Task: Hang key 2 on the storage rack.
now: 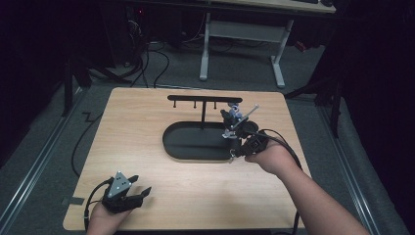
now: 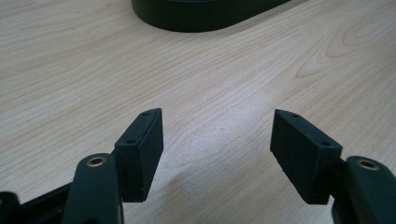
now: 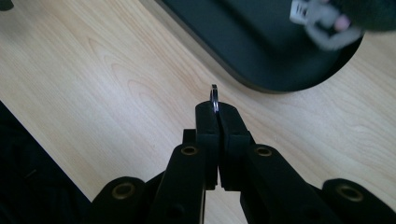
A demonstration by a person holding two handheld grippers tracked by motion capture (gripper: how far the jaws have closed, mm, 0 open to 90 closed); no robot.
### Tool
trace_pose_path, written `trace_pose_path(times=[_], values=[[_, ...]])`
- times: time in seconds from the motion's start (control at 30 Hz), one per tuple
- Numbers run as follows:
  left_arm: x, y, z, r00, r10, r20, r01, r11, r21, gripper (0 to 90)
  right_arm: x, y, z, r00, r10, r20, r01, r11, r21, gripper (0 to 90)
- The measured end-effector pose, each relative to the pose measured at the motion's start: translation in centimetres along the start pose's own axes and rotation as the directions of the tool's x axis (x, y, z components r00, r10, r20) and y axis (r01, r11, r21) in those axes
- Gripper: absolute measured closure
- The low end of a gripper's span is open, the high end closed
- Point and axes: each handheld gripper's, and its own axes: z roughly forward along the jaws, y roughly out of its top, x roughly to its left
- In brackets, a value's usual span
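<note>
My right gripper (image 3: 218,109) is shut on a thin metal ring (image 3: 214,95) that sticks up edge-on between its pads. In the high view this right gripper (image 1: 234,152) is held over the right end of a black oval base (image 1: 191,142). A black T-shaped rack (image 1: 203,99) with small hooks rises from that base. A grey and purple charm (image 1: 234,117) sits by the rack's right end, and I cannot tell whether it hangs there. The same charm (image 3: 322,21) looks blurred. My left gripper (image 1: 142,185) rests near the table's front left corner, and its jaws (image 2: 217,140) are open over bare wood.
The wooden table (image 1: 137,127) has bare room left of the base. Its right edge lies close behind my right hand. Cables trail off the left side onto the grey floor. A white desk frame (image 1: 244,39) stands beyond the table.
</note>
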Motion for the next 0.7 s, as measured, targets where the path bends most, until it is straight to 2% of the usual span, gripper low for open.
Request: trace_pose_path(times=[0.4, 0.7], values=[[0.1, 0.0, -0.1, 1.0, 0.0, -0.002, 0.0, 1.0, 0.003, 35.2, -0.4, 2.7, -0.9, 1.0, 0.004, 0.005, -0.004, 1.0, 0.019, 89.1], [0.1, -0.1, -0.2, 1.0, 0.002, -0.003, -0.002, 1.0, 0.004, 35.3, -0.7, 4.9, -1.7, 0.9998, 0.015, -0.009, -0.015, 1.0, 0.026, 89.1]])
